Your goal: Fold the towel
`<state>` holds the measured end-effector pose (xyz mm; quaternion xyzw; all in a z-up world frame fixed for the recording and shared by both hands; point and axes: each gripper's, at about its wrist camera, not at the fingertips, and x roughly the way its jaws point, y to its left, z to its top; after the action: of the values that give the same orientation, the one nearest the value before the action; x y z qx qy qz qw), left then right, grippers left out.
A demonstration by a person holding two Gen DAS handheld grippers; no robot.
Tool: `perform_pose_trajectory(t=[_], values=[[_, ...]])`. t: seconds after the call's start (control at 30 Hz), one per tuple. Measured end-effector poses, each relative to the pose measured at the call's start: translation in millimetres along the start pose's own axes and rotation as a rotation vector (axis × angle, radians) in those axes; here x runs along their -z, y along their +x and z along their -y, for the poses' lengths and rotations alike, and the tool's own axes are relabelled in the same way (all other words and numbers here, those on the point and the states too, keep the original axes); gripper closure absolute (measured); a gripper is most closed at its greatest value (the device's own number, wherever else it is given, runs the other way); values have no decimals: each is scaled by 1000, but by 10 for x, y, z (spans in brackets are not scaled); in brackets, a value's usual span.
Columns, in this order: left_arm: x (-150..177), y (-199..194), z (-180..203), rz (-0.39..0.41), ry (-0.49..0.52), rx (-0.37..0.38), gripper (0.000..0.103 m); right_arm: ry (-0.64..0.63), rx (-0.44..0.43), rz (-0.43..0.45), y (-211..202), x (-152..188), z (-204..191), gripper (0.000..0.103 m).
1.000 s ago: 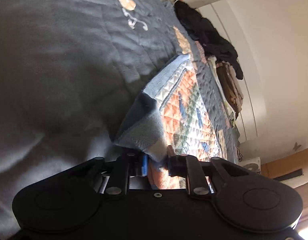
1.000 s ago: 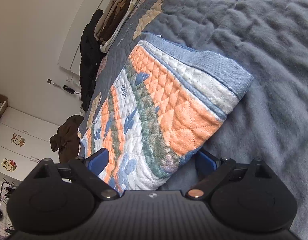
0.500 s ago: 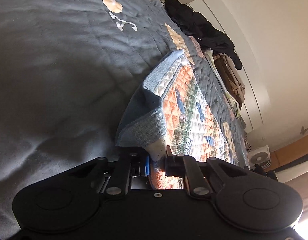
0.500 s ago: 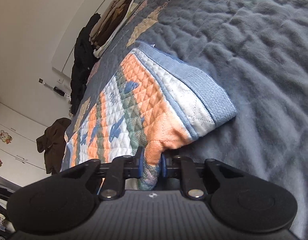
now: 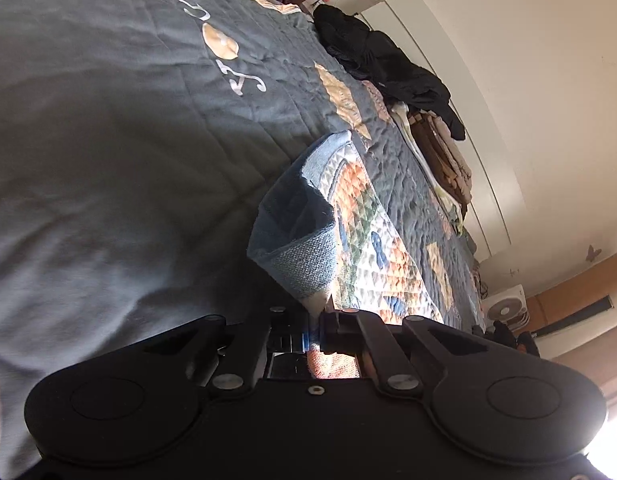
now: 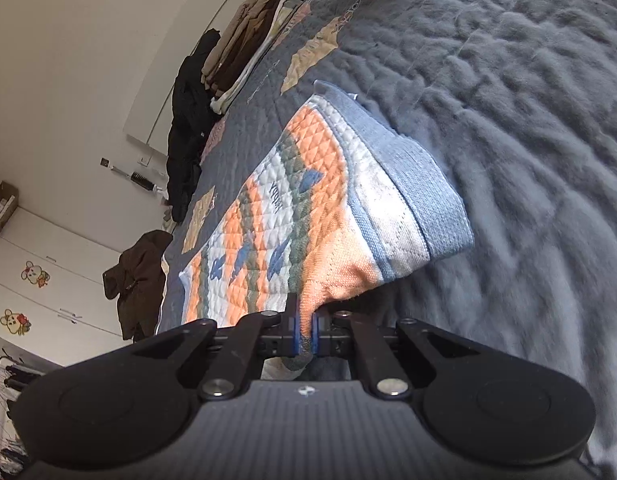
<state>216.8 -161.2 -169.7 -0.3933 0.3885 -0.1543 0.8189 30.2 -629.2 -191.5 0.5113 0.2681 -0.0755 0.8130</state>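
At the bottom of the left wrist view we saw the left gripper point(image 5: 316, 338) clenched on a corner of the towel point(image 5: 360, 240), the cloth pinched between its blue pads and lifted a little off the bed. In the right wrist view the right gripper point(image 6: 304, 334) was likewise clamped on the towel point(image 6: 292, 216), gripping an orange corner at the lower centre of the frame.

Beyond the grippers, the towel, quilted in orange, white, green and blue with a blue border, stretched away across the middle of both frames. It lay on the grey bedspread point(image 6: 528, 120), its near end raised and its blue border curling over on itself.

Farther off, along the edge of the bed by the wall, we saw a stack of folded brown clothes point(image 6: 244, 40) and a heap of black clothing point(image 6: 186, 128) in the upper left of the right view. A small white fan point(image 5: 504, 310) stood at the right edge of the left view.
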Motion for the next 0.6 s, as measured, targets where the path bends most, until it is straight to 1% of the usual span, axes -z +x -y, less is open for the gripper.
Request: perform_pose_trajectory(t=[0.17,0.27,0.33,0.37,0.4,0.43,0.47,0.5,0.53,0.57,0.6], values=[[151,-375,-154,-61,31,-25,99,0,17,-55,-337,359,40,98],[254,-590,-236,-83,60,-27,99,-42,50,-76,-506,551,64,98],[333,-640,-331,-108,84,-38,98,-73,74,-88,-615,675,79,96],[368,-644,-370,-123,106,-61,97,-88,86,-94,-669,738,87,94],[400,-640,-403,-140,134,-91,93,-103,97,-101,-724,800,94,93],[432,-660,-401,-146,188,-122,89,-123,132,-111,-746,841,117,84],[455,-703,-383,-138,243,-138,82,-130,176,-125,-767,873,150,67],[457,-784,-369,-122,264,-144,77,-134,203,-130,-814,906,183,57],[452,-881,-357,-103,273,-148,76,-139,226,-131,-869,939,216,50],[436,-977,-334,-77,281,-142,76,-151,213,-125,-873,943,184,46],[417,-1088,-295,-38,286,-119,73,-166,190,-118,-863,939,133,43]])
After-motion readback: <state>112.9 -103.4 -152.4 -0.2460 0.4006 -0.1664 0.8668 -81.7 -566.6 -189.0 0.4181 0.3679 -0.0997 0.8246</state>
